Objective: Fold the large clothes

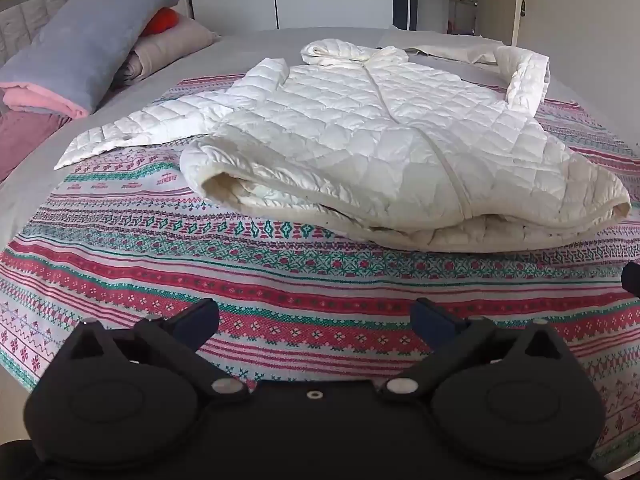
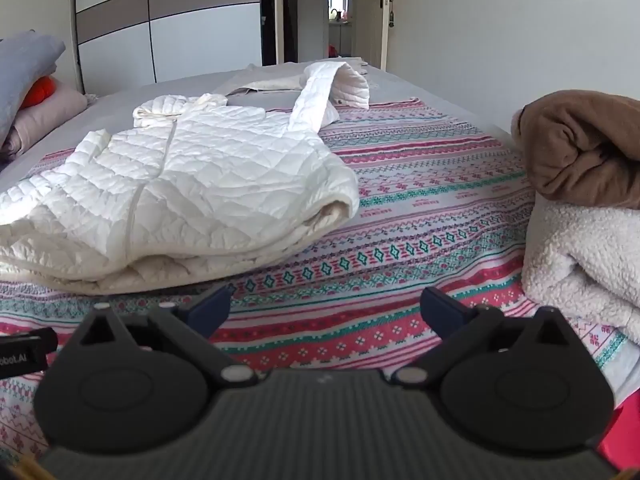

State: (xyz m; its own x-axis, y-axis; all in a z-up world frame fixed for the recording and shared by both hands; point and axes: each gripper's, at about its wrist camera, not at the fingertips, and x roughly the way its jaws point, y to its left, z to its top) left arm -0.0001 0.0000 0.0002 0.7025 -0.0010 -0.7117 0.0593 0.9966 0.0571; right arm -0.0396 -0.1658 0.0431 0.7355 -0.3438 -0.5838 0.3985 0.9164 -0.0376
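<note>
The white coat point(image 1: 376, 136) lies ahead of both open, empty claws, long way pointing away; the left claw point(image 1: 316, 320) faces it straighter.

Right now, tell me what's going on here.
A person holding two grippers is partway through folding a white quilted jacket on a bed covered by a patterned blanket. The jacket's bottom is already doubled under; both sleeves lie spread out, one sleeve flat, the other sleeve bent away toward the far end. The left gripper and right gripper are both open, holding nothing, short of the jacket. Folded brown and cream fleece clothes sit stacked at the right.
</note>
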